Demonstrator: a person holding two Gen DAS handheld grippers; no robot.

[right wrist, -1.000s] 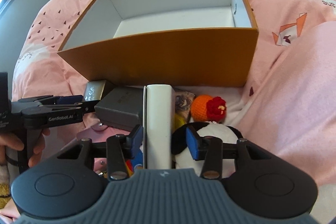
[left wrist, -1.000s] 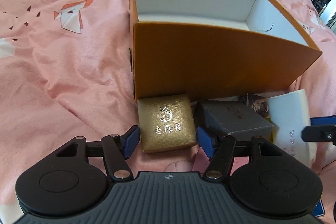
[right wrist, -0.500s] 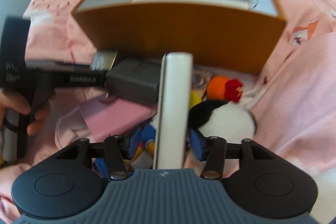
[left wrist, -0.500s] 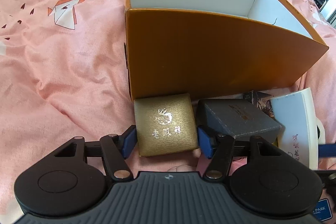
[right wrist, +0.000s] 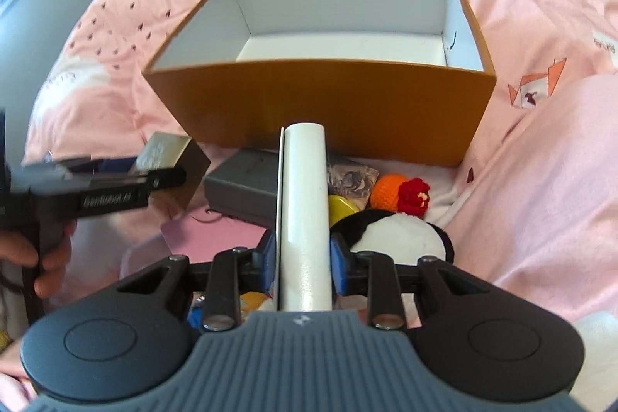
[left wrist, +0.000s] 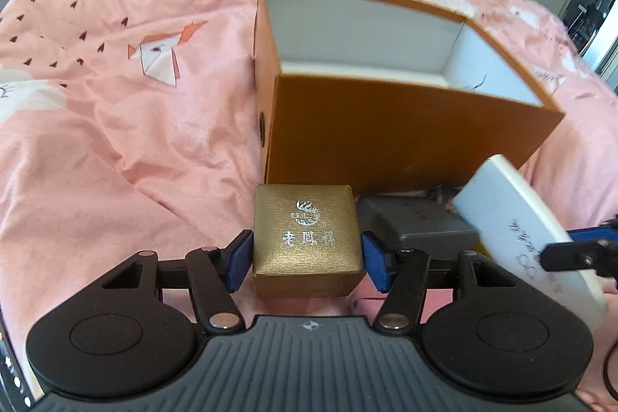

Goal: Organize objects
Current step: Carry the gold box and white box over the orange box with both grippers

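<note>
A gold jewellery box (left wrist: 307,238) with silver lettering sits between the blue pads of my left gripper (left wrist: 305,253), which is shut on it; in the right wrist view the gold box (right wrist: 166,151) hangs tilted above the bedspread. My right gripper (right wrist: 303,265) is closing its jaws on a tall white box (right wrist: 305,211) held upright, pads pressing both its sides. That white box (left wrist: 513,219) shows raised at the right of the left wrist view. Straight ahead of both grippers stands an open orange box (right wrist: 320,103) with a bare white inside.
A grey box (right wrist: 243,188) lies in front of the orange box. Beside it are a black-and-white plush (right wrist: 394,234), an orange and red crochet toy (right wrist: 390,190), a yellow item (right wrist: 342,207) and a pink card (right wrist: 201,234). A pink bedspread (left wrist: 116,141) lies under everything.
The left pads closed in on the gold box and it rose off the bedspread. The right jaws narrowed onto the white box, which lifted and now shows higher in the left wrist view.
</note>
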